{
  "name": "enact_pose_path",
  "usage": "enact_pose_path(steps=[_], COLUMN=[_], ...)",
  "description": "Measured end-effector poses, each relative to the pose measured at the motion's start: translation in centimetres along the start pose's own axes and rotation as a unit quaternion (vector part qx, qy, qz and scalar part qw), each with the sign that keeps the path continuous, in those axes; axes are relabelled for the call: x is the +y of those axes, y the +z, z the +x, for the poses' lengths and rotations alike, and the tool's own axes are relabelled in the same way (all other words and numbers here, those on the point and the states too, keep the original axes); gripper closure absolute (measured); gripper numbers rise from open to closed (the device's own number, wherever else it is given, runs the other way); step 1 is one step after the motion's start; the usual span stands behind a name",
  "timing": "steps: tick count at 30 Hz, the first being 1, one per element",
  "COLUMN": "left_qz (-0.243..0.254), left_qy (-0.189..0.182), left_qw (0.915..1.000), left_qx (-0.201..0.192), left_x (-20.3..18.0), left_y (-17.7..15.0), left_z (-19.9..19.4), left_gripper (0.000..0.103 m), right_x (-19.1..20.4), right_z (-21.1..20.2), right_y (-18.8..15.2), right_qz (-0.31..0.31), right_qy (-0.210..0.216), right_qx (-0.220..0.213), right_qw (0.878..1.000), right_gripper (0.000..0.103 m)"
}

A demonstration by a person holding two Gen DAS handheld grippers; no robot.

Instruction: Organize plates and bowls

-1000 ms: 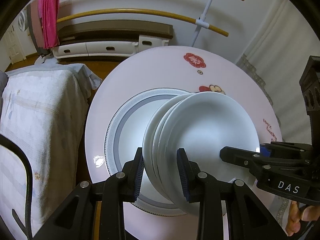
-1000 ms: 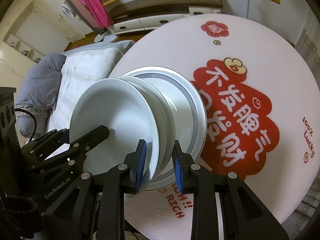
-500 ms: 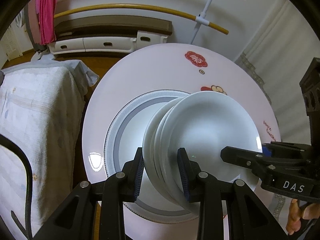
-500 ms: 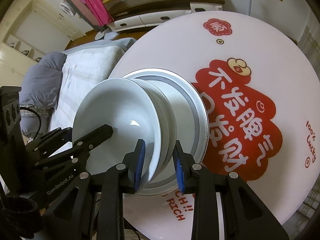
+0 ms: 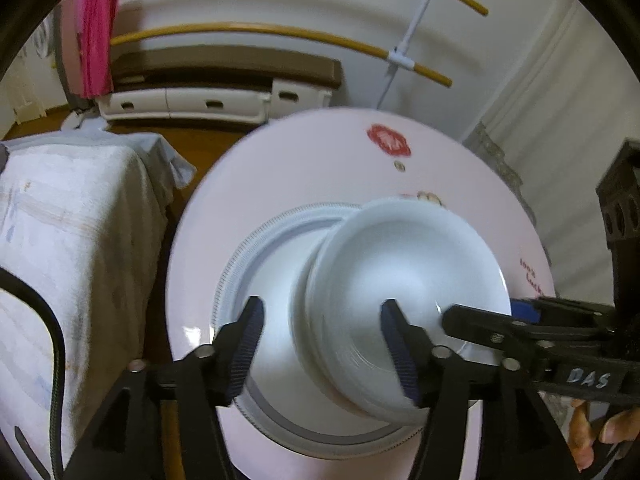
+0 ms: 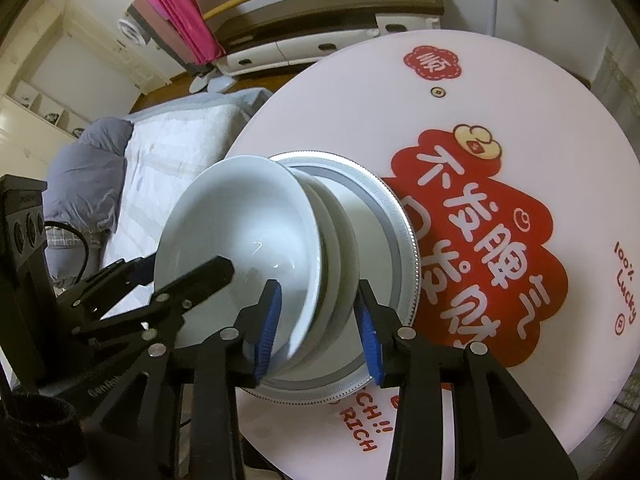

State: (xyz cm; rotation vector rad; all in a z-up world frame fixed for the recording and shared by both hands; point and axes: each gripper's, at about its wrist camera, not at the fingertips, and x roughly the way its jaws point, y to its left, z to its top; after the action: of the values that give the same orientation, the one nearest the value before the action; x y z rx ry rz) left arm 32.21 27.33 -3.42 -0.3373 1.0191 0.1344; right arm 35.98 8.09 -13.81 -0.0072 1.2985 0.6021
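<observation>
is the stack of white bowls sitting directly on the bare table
No, the stack of white bowls rests on the grey-rimmed plate, which lies on the round table.

The bowls (image 6: 240,248) are plain white. The plate (image 6: 394,216) is white with a grey patterned rim band. The counter (image 6: 360,92) is pale pink with red cloud prints and white characters. A towel (image 6: 182,12) is bright pink.

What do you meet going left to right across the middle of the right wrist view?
Grey pillow → white bedding → stack of white bowls → grey-rimmed plate → red cloud print on the round table.
</observation>
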Motion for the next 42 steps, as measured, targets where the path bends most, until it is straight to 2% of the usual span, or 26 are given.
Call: enact_pose_path(steps=[2,4,6,8,10,12,13,14,18,19,20,23,26,28,30,31,32,35,38,42], left_qz=[-0.001,-0.002,-0.003,0.004,0.017,0.039,0.053,0.071,0.114,0.121,0.128,0.141,0.144,0.141,0.147,0.158,0.169,0.178,0.179,0.187], left_qy=[0.01,0.026,0.038,0.037,0.032,0.016,0.003,-0.014,-0.049,-0.055,-0.063,-0.074,-0.076,-0.079,-0.076,-0.077,-0.076,-0.076,-0.08,-0.064], left_qw=[0.9997,0.9985,0.9958,0.993,0.9889,0.9841,0.9816,0.9778,0.9681,0.9661,0.9635,0.9549,0.9477,0.9437,0.938,0.9325,0.9272,0.9181,0.9173,0.9171], left_qx=[-0.023,-0.048,-0.083,-0.112,-0.144,-0.173,-0.184,-0.196,-0.218,-0.221,-0.226,-0.25,-0.274,-0.289,-0.305,-0.315,-0.325,-0.346,-0.347,-0.346], left_x=[0.1,0.2,0.0,-0.7,-1.9,-3.2,-4.0,-4.9,-7.1,-7.5,-7.9,-7.9,-7.3,-6.9,-6.7,-6.7,-6.7,-6.0,-4.8,-4.1], left_y=[-0.4,-0.8,-1.5,-2.4,-3.4,-4.7,-5.3,-6.1,-8.6,-9.1,-9.6,-11.5,-13.5,-15.0,-16.3,-17.2,-18.2,-20.6,-22.3,-23.6], left_z=[-1.0,-2.2,-3.9,-5.3,-6.8,-8.1,-8.6,-9.1,-10.1,-10.2,-10.5,-11.8,-13.5,-14.5,-14.8,-15.3,-15.8,-16.8,-17.1,-17.5], left_gripper=[0.035,0.033,0.03,0.023,0.019,0.013,0.008,0.004,0.003,0.003,0.002,0.001,0.001,0.001,0.001,0.001,0.001,0.001,0.001,0.001], right_x=[-0.7,-1.9,-2.3,-3.1,-3.8,-4.1,-4.2,-4.1,-4.4,-4.4,-4.4,-4.3,-3.2,-1.8,-0.5,0.6,0.6,1.4,2.1,3.0], right_z=[-0.9,-3.2,-4.0,-6.2,-8.4,-10.1,-10.8,-11.6,-13.6,-14.6,-14.6,-15.8,-16.9,-17.6,-17.8,-18.0,-18.0,-18.8,-19.0,-18.6], right_y=[-0.2,-0.7,-1.0,-1.8,-3.0,-4.2,-4.8,-5.7,-8.8,-10.5,-10.5,-12.8,-15.1,-17.0,-18.4,-19.9,-19.9,-22.3,-23.9,-25.2], right_qz=[0.014,0.034,0.04,0.047,0.054,0.057,0.057,0.057,0.067,0.075,0.075,0.085,0.091,0.096,0.089,0.09,0.09,0.106,0.118,0.124], right_qy=[0.012,0.031,0.034,0.025,0.017,0.002,-0.016,-0.039,-0.088,-0.103,-0.103,-0.13,-0.165,-0.192,-0.215,-0.243,-0.243,-0.245,-0.25,-0.252], right_qx=[-0.011,-0.043,-0.054,-0.091,-0.134,-0.167,-0.182,-0.199,-0.248,-0.268,-0.268,-0.295,-0.335,-0.377,-0.4,-0.422,-0.422,-0.454,-0.469,-0.472], right_qw=[1.0,0.998,0.997,0.994,0.989,0.984,0.982,0.978,0.963,0.955,0.955,0.943,0.923,0.901,0.886,0.869,0.869,0.85,0.839,0.836], right_gripper=[0.056,0.052,0.046,0.037,0.035,0.025,0.017,0.015,0.006,0.002,0.0,0.0,0.0,0.0,0.0,0.0,0.0,0.0,0.0,0.0])
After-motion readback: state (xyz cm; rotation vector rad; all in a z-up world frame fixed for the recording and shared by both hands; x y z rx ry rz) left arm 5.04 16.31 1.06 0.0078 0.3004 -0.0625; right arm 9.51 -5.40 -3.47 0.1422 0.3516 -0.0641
